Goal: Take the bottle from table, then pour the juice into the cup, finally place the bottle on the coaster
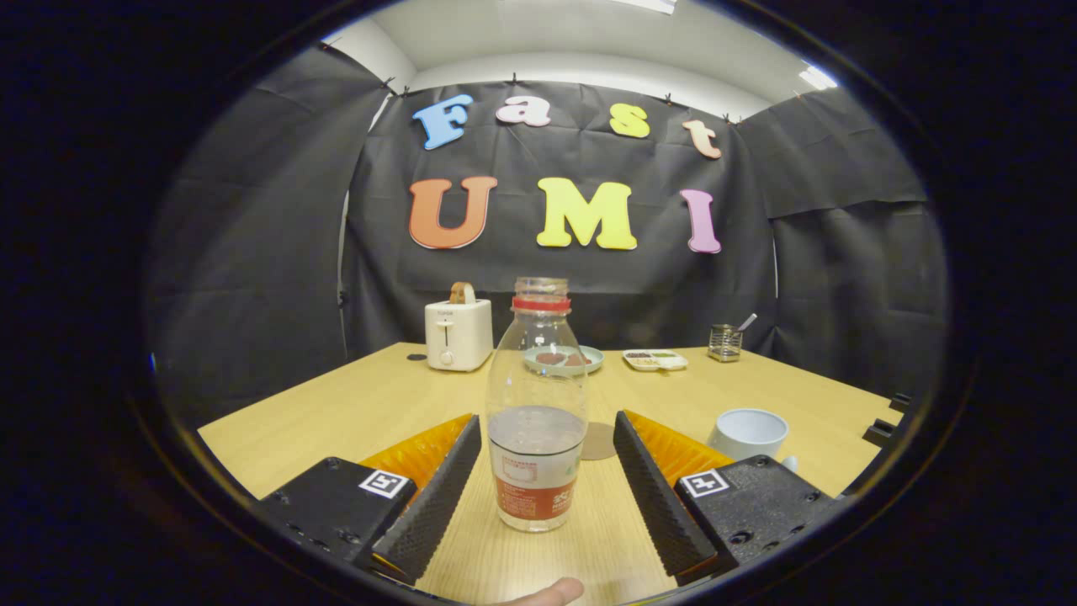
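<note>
The claw (547, 480) stood wide apart around the upright bottle (537, 404) on the table (336, 412), neither finger touching it, with the coaster (602, 440) just behind and the cup (748, 433) nearby.

coaster (599, 441): partly behind bottle (537, 404) | tray (655, 359) contents: too small

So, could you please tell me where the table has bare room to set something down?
Bare wood lies between the toaster and the open gripper, whose jaws flank the bottle. It is crowded along the back: plate, tray, holder. Coaster and cup fill the right.
</note>
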Tool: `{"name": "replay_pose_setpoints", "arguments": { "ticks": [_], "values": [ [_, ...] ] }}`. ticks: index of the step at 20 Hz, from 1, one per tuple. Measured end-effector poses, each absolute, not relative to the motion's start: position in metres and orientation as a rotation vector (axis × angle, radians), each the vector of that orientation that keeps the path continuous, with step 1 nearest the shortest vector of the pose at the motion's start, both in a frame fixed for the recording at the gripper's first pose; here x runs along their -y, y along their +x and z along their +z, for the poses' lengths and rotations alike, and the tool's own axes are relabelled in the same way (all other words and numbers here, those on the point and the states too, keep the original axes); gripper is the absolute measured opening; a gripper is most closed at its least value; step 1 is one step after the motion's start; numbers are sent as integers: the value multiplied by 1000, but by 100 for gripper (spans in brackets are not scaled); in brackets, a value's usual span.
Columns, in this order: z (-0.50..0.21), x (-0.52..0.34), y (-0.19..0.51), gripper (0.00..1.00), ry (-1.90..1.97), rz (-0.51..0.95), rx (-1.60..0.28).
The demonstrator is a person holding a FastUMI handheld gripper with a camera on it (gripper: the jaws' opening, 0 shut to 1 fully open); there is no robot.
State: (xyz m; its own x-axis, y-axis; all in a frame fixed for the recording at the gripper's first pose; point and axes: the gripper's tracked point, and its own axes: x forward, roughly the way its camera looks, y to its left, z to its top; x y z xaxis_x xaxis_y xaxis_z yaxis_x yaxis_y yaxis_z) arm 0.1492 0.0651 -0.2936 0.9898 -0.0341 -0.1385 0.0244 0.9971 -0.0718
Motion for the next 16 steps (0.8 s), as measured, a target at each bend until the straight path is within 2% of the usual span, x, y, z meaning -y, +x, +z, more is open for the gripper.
{"name": "replay_pose_setpoints", "arguments": {
  "ticks": [7, 10, 16],
  "values": [
    [-301, -57, 170, 99, -68, -98, -82],
    [-299, -58, 169, 81, -6, -101, -115],
    [-264, -68, 150, 80, 187, -34, -122]
  ]
}}
